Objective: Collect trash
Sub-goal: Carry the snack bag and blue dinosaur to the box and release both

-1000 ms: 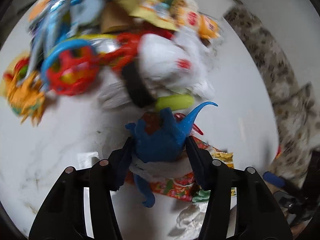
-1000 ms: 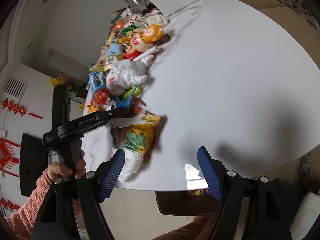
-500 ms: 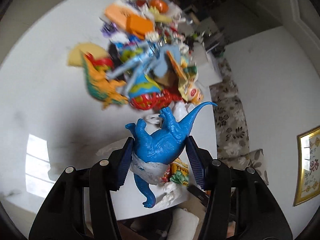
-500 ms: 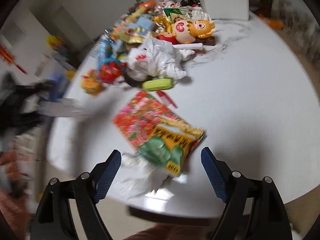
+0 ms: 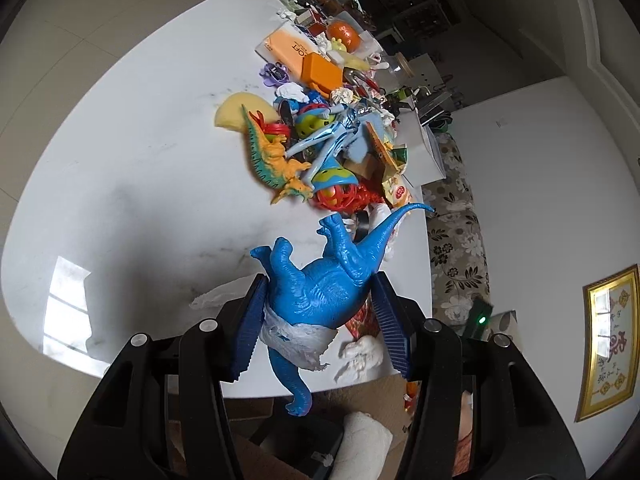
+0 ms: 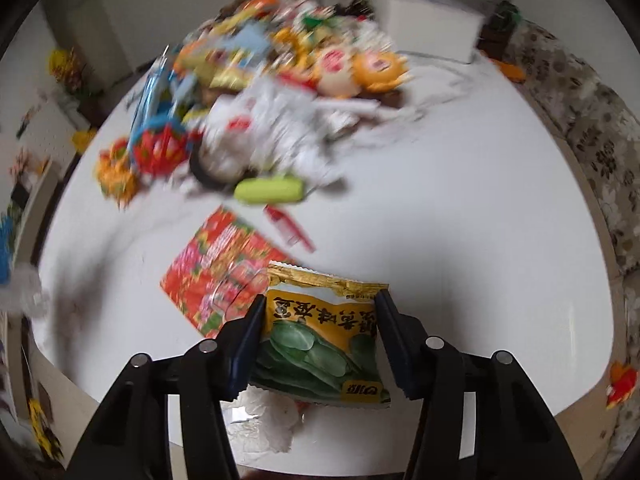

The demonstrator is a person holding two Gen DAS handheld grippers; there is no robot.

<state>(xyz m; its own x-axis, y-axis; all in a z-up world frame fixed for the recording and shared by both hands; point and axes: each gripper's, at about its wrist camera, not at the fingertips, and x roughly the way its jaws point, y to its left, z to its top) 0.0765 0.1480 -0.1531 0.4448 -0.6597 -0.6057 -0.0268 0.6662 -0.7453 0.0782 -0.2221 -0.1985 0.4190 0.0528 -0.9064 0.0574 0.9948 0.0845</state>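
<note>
Blue plastic fills the lower middle of the left wrist view: the left gripper (image 5: 320, 320) is clamped about half-wide on a blue dinosaur toy (image 5: 320, 284) with a white crumpled wrapper (image 5: 294, 336) bunched under its belly, both lifted above the white table (image 5: 120, 160). That pairing looks awkward, I judge: the toy is stiff and slick, the wrapper soft and light, so it could slip free. Further right and up, the clutter pile (image 5: 320, 128) includes an orange box (image 5: 288, 50) printed with letters that read roughly "OFT".

In the right wrist view, the right gripper (image 6: 320, 332) has just been closing, and its pads now meet the side edges of a yellow-green snack packet (image 6: 320, 336) at the table's near edge, lower centre. Thin, crinkly film should buckle; gripping across its width seems sensible. Its Chinese lettering appears upside down and unreadable to me.
</note>
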